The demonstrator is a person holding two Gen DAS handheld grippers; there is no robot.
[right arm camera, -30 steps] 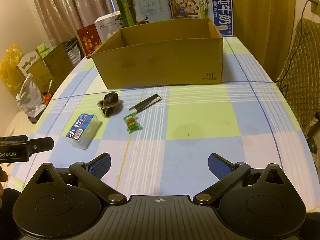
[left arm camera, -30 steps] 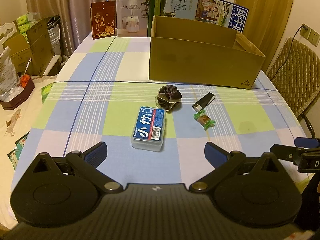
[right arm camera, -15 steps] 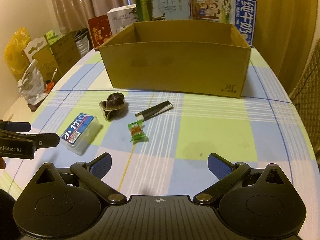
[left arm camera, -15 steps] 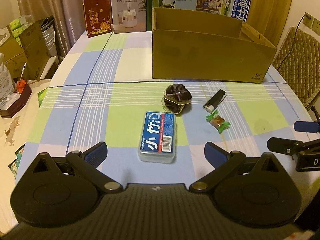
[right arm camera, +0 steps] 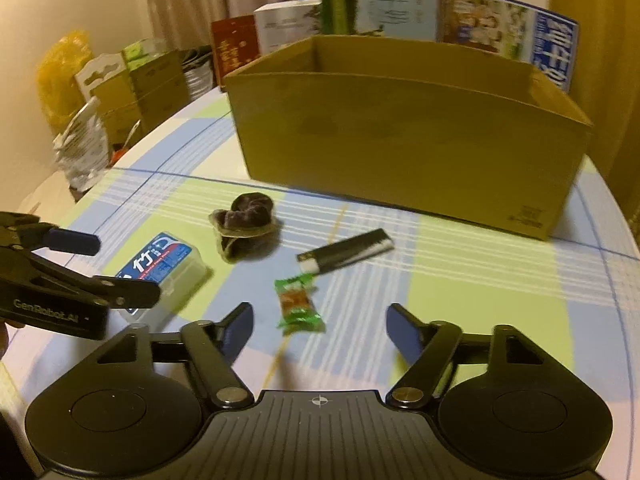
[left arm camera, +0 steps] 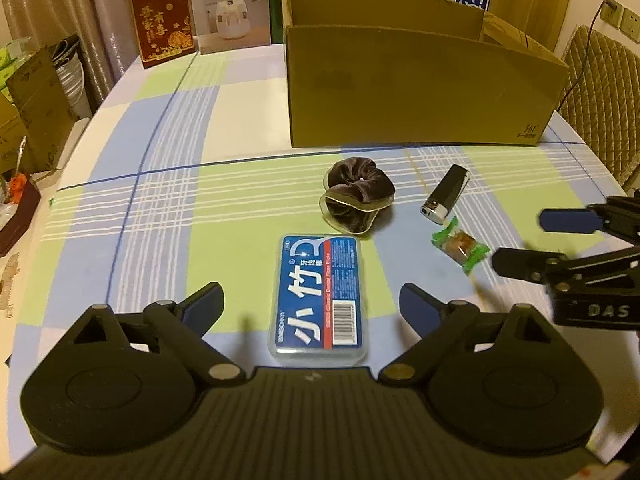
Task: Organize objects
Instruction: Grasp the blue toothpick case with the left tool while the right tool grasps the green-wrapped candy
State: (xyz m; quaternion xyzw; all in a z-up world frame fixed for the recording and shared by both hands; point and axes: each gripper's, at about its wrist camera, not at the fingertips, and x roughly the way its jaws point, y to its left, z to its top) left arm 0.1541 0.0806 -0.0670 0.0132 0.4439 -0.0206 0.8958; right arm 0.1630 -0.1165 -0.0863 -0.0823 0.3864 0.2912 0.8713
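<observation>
At the lower centre of the left wrist view, our left claw (left arm camera: 311, 306) hangs spread wide and empty, with the blue floss-pick case (left arm camera: 319, 298) lying flat on the checked counter (left arm camera: 168, 208) directly between and just ahead of its fingers. The case's long axis runs straight away from us, in line with the claw, so we judge the fingers would meet its two long sides. Our right claw (right arm camera: 320, 326) is likewise spread and holds nothing; the green-wrapped candy (right arm camera: 298, 305) lies just ahead of it, a little toward its left finger, long axis also pointing away. Beyond, toward mid-frame, sit the dark scrunchie (left arm camera: 356, 196) and the black lighter (left arm camera: 445, 193), and behind them the open cardboard box (left arm camera: 416, 88), which we take as the destination. Each claw is nearer its own item
</observation>
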